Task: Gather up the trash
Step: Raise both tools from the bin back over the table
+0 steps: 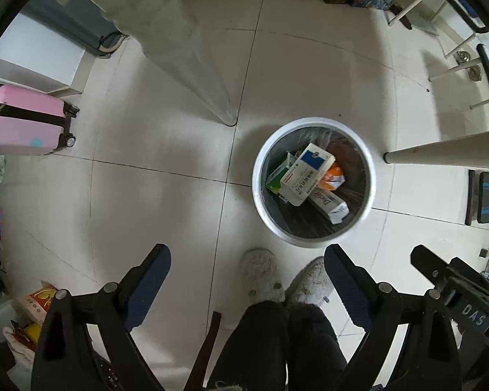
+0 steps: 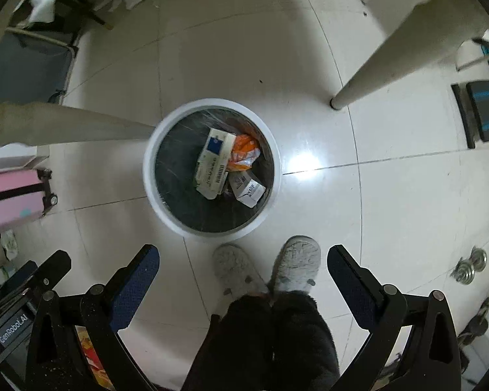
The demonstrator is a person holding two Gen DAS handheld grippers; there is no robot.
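Observation:
A round white trash bin (image 1: 259, 195) with a dark liner stands on the tiled floor; it also shows in the right wrist view (image 2: 150, 176). Inside lie a blue-and-white box (image 1: 306, 172), a white carton (image 1: 331, 203), a green box (image 1: 277, 176) and an orange wrapper (image 1: 334, 177). The same blue-and-white box (image 2: 213, 163) and orange wrapper (image 2: 244, 151) show in the right wrist view. My left gripper (image 1: 247, 260) is open and empty, high above the floor, left of the bin. My right gripper (image 2: 243, 260) is open and empty above the bin's near side.
The person's grey slippers (image 1: 260, 273) (image 2: 298, 262) stand just before the bin. Table legs (image 1: 208, 91) (image 1: 440, 151) flank it. A pink suitcase (image 1: 26, 120) is at the left, a black-and-blue device (image 2: 485, 114) at the right, dumbbell weights (image 2: 469, 265) lower right.

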